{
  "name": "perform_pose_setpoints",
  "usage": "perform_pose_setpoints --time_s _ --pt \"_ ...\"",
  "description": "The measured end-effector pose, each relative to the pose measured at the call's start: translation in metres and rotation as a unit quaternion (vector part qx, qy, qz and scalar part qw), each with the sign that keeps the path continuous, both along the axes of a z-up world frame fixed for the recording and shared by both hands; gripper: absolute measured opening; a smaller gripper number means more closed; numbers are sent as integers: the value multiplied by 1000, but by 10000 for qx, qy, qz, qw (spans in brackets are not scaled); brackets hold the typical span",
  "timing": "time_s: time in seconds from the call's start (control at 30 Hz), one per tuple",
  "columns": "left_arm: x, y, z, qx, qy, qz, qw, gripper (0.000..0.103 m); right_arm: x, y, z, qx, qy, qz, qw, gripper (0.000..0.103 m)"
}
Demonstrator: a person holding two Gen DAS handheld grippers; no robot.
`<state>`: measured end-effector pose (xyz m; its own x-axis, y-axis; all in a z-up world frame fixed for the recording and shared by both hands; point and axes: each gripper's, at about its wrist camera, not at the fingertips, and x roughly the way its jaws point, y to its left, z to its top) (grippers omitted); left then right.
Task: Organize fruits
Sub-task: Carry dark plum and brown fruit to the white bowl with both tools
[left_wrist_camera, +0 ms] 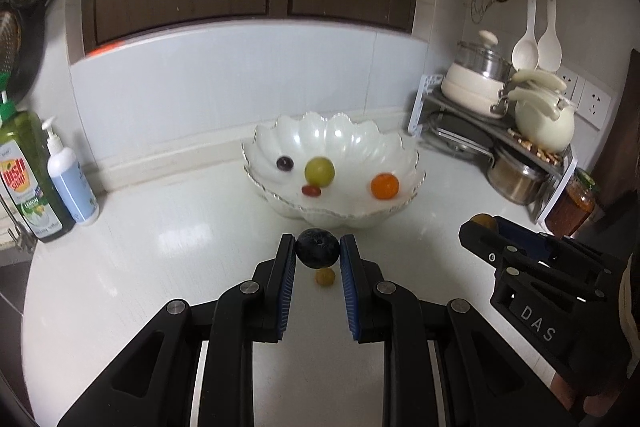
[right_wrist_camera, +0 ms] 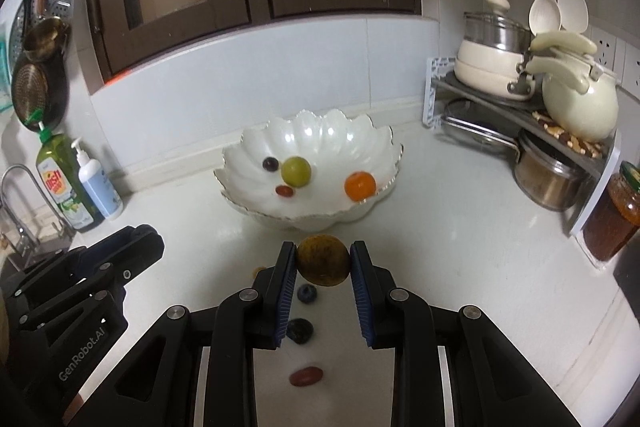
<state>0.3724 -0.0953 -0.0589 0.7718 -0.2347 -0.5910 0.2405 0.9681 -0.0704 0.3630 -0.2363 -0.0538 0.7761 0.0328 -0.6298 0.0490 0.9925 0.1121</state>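
A white scalloped bowl (left_wrist_camera: 280, 131) (right_wrist_camera: 248, 151) stands at the back of the counter. It holds a green fruit (left_wrist_camera: 319, 171), an orange fruit (left_wrist_camera: 385, 186), a dark grape (left_wrist_camera: 285, 163) and a small red fruit (left_wrist_camera: 311, 190). My left gripper (left_wrist_camera: 317, 250) is shut on a dark blueberry (left_wrist_camera: 317, 249), held in front of the bowl. My right gripper (right_wrist_camera: 323, 259) is shut on a brown-yellow round fruit (right_wrist_camera: 323, 259). On the counter lie a small yellow fruit (left_wrist_camera: 325, 277), a blueberry (right_wrist_camera: 307, 293), a dark fruit (right_wrist_camera: 300, 330) and a red fruit (right_wrist_camera: 306, 376).
Dish soap (left_wrist_camera: 28, 183) and a pump bottle (left_wrist_camera: 72, 179) stand at the left by the sink. A corner rack with pots and a kettle (left_wrist_camera: 544, 115) and a jar (left_wrist_camera: 572, 203) stand at the right.
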Motion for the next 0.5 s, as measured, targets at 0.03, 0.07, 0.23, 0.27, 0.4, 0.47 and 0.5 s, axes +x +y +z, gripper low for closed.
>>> perform_pose_setpoints --time_s 0.03,0.07,0.23,0.27,0.4,0.47,0.5 --pt "0 1 3 -4 -50 10 10000 23 0 1 2 2 -31 -1 10000 28" --pt "0 2 6 -23 -76 14 10000 23 1 2 3 5 -60 -3 10000 28" --pt "4 5 17 -68 -201 -6 9998 23 3 5 10 35 -191 8 9998 28" --pt "6 5 19 -91 -202 -17 9998 23 5 5 11 35 -221 -4 9997 28" --pt "13 5 24 -125 -245 -3 9996 23 9 3 15 96 -323 -69 9994 28" --pt "17 5 26 -125 -283 18 9995 23 12 2 18 110 -382 -101 9992 28" --pt "18 5 27 -120 -301 22 9995 23 14 2 20 101 -408 -107 9991 28"
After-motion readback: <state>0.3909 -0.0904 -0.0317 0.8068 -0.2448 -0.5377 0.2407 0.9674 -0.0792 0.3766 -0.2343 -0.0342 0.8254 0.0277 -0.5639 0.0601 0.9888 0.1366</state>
